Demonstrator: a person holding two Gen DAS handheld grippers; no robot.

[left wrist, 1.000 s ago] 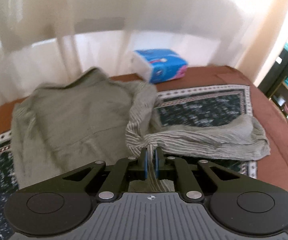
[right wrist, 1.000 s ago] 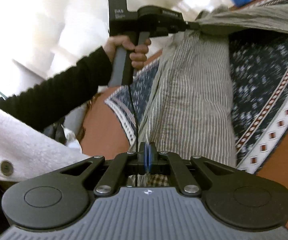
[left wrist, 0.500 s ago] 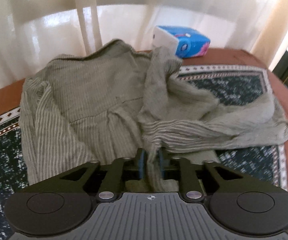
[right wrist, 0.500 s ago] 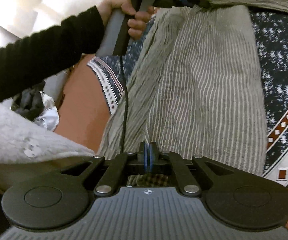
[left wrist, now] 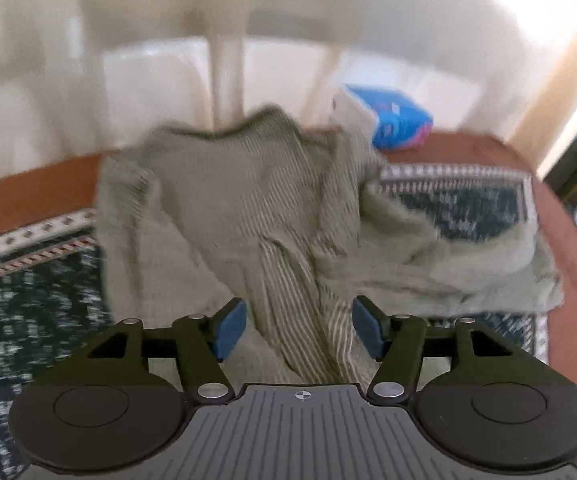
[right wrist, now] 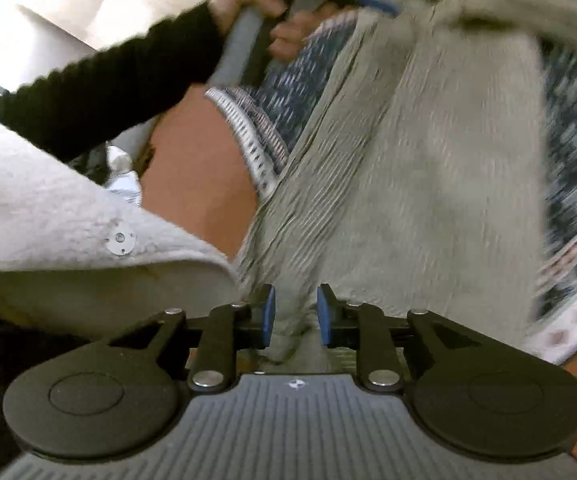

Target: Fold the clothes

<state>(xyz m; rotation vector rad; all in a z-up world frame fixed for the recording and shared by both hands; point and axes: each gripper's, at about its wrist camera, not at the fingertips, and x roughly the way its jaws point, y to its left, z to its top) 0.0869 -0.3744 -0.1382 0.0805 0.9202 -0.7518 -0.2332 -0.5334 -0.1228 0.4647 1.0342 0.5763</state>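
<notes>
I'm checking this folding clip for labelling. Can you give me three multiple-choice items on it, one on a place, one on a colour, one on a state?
1. Where is the tissue pack?
A. beyond the shirt, at the table's far edge
B. on top of the shirt
C. between the left gripper's pads

2. What colour is the striped shirt?
A. red
B. grey-green
C. bright yellow

3. How does the left gripper stand?
A. clamped shut on the tissue pack
B. jaws apart, cloth lying between the pads
C. out of view

Answers:
1 A, the pack lies behind the shirt's collar.
2 B, pale stripes on grey-green cloth.
3 B, its jaws are opening, pads clear of the fabric.
</notes>
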